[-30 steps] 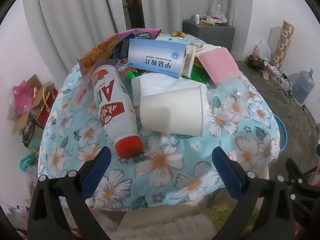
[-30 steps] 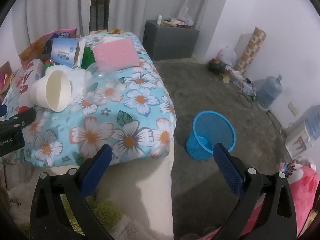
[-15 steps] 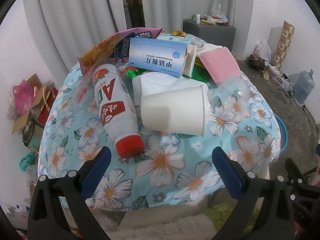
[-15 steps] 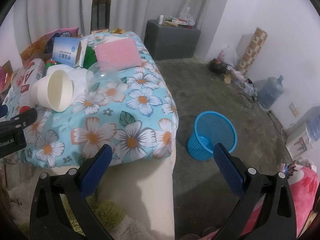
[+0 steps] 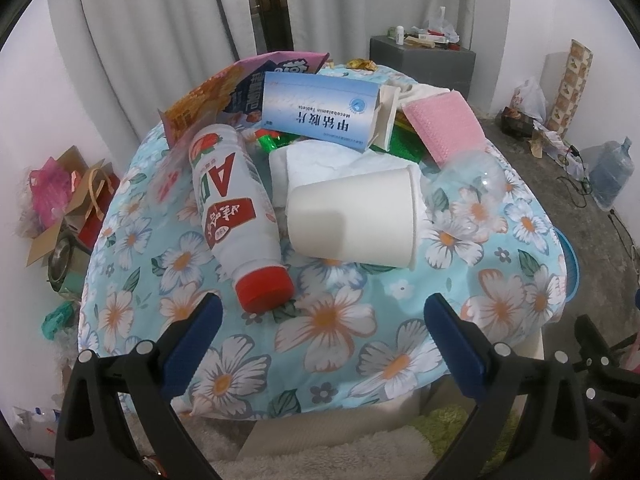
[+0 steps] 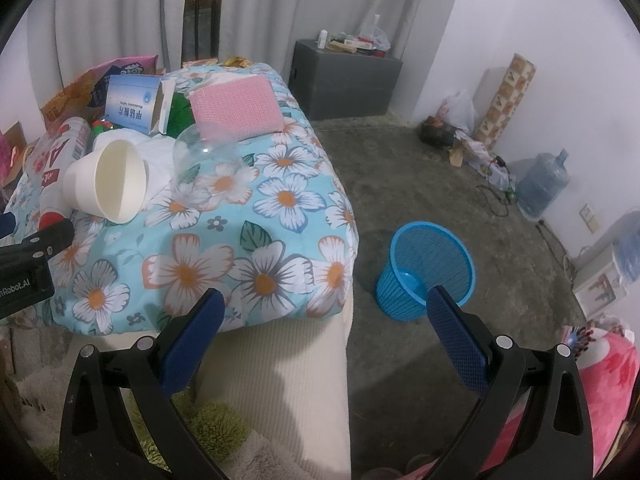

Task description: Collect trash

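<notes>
on floral cloth (image 5: pixel 328 320), white paper cup (image 5: pixel 352 216) on its side, red-capped bottle (image 5: pixel 236 216)

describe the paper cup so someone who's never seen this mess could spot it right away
Find the table under the blue floral cloth. In the litter heaped on it, the white paper cup lies on its side beside the red-capped bottle. It is the only plain, unprinted item, its open mouth facing the clear plastic dome.

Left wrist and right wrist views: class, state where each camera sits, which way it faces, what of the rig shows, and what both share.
Left wrist: on the left tongs, facing the trash pile on the floral cloth; its open blue fingers show.
Right wrist: on the right tongs, facing the cloth's corner and the blue basket; open fingers, plus the left tongs' body.
Shared: paper cup, white bottle, medicine box.
</notes>
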Available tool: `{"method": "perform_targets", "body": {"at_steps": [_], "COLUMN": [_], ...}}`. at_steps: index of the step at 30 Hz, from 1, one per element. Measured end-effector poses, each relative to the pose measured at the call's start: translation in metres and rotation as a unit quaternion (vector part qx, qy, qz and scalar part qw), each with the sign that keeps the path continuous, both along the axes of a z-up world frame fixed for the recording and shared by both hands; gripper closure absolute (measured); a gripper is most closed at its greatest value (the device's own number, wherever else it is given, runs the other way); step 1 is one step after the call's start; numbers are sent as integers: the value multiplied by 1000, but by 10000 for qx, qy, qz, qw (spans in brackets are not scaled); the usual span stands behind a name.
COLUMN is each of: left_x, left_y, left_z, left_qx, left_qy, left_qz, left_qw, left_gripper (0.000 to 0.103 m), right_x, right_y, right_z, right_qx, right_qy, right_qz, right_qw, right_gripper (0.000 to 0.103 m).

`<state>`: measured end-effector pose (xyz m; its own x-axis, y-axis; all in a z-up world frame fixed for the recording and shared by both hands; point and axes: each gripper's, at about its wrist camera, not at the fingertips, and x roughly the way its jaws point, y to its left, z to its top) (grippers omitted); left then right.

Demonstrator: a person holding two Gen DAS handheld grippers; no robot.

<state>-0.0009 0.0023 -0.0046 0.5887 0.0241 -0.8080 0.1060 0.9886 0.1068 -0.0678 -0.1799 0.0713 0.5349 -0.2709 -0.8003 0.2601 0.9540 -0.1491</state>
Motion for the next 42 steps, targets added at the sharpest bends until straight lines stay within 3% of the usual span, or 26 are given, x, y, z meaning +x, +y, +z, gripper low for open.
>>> {"method": "perform_targets", "body": {"at_steps": [42], "left_x": [3], "left_y": [10], "left_z": [-5], "left_qx": [117], "left_qy": [98], "left_qz": [199], "left_qw": [9997], "left_gripper": [4], "right_x": [6], "right_y": [6], "right_z": [-5], "right_qx": [85], "right_qy": [-10], "right_qz": [36], "right_qw": [10000], "right_gripper": [7]}}
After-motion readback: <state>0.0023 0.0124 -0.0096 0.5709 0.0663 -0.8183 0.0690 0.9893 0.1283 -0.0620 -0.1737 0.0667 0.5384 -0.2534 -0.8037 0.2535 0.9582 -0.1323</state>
